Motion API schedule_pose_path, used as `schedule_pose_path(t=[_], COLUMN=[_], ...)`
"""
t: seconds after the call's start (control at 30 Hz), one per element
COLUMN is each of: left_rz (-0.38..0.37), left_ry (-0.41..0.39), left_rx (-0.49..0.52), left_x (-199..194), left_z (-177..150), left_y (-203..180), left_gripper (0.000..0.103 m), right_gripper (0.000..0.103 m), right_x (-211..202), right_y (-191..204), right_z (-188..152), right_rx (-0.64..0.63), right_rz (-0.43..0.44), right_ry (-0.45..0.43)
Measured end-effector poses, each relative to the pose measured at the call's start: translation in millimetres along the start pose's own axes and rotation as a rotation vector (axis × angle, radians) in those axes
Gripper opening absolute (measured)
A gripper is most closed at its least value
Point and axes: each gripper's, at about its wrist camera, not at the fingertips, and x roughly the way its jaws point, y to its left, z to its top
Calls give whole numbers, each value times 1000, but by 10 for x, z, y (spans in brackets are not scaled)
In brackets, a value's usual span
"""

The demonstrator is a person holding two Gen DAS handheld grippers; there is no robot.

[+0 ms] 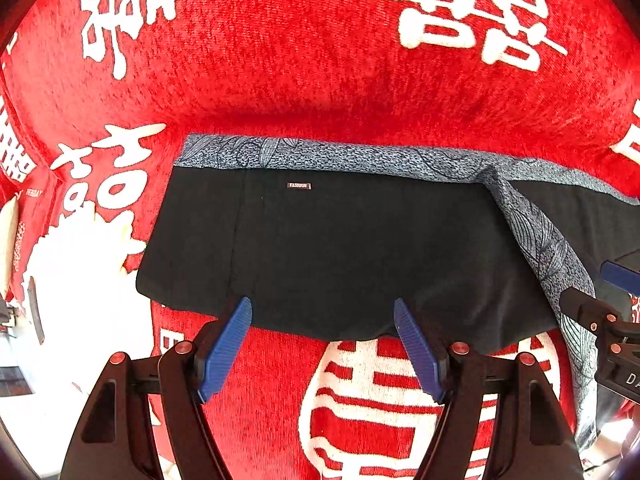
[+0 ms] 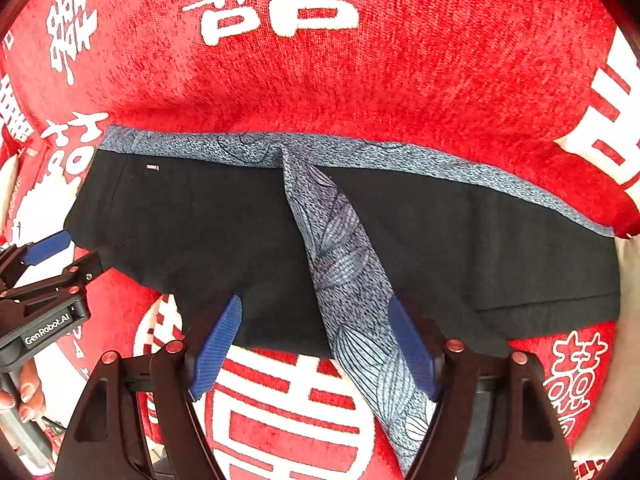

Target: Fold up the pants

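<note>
Black pants [image 1: 340, 248] with a blue-grey patterned side stripe [image 1: 360, 156] lie flat and folded on a red cloth. A second patterned stripe [image 2: 352, 280] runs diagonally across them toward me. A small label [image 1: 299, 185] sits near the far edge. My left gripper [image 1: 323, 312] is open and empty, its blue fingertips at the pants' near edge. My right gripper [image 2: 316, 312] is open, its fingertips over the near edge astride the diagonal stripe. Each gripper shows at the side of the other's view.
The red cloth [image 1: 320, 60] with large white characters covers the whole surface. A white area [image 1: 80, 280] lies left of the pants. The left gripper also shows in the right wrist view [image 2: 60, 252], with a hand [image 2: 24, 392] on its handle.
</note>
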Motion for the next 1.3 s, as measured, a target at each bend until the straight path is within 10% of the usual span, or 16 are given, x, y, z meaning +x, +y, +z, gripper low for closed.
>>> schedule_pose_path(t=[0.8,0.93,1.3], left_rz=[79,103,117], left_ry=[37,22,13], left_rx=[38,43,76], left_x=[-9,-41,-51], left_z=[-22,-31,-37], left_y=[-136,-141,-175], left_gripper=[75,95,100], right_gripper=[80,80,82], right_x=[32,44,53], right_y=[22,38,101], right_z=[-80,-75,-57], right_rx=[-6,-7,-16], right_rz=[-43,-45,-56], right_ry=[23,27,25])
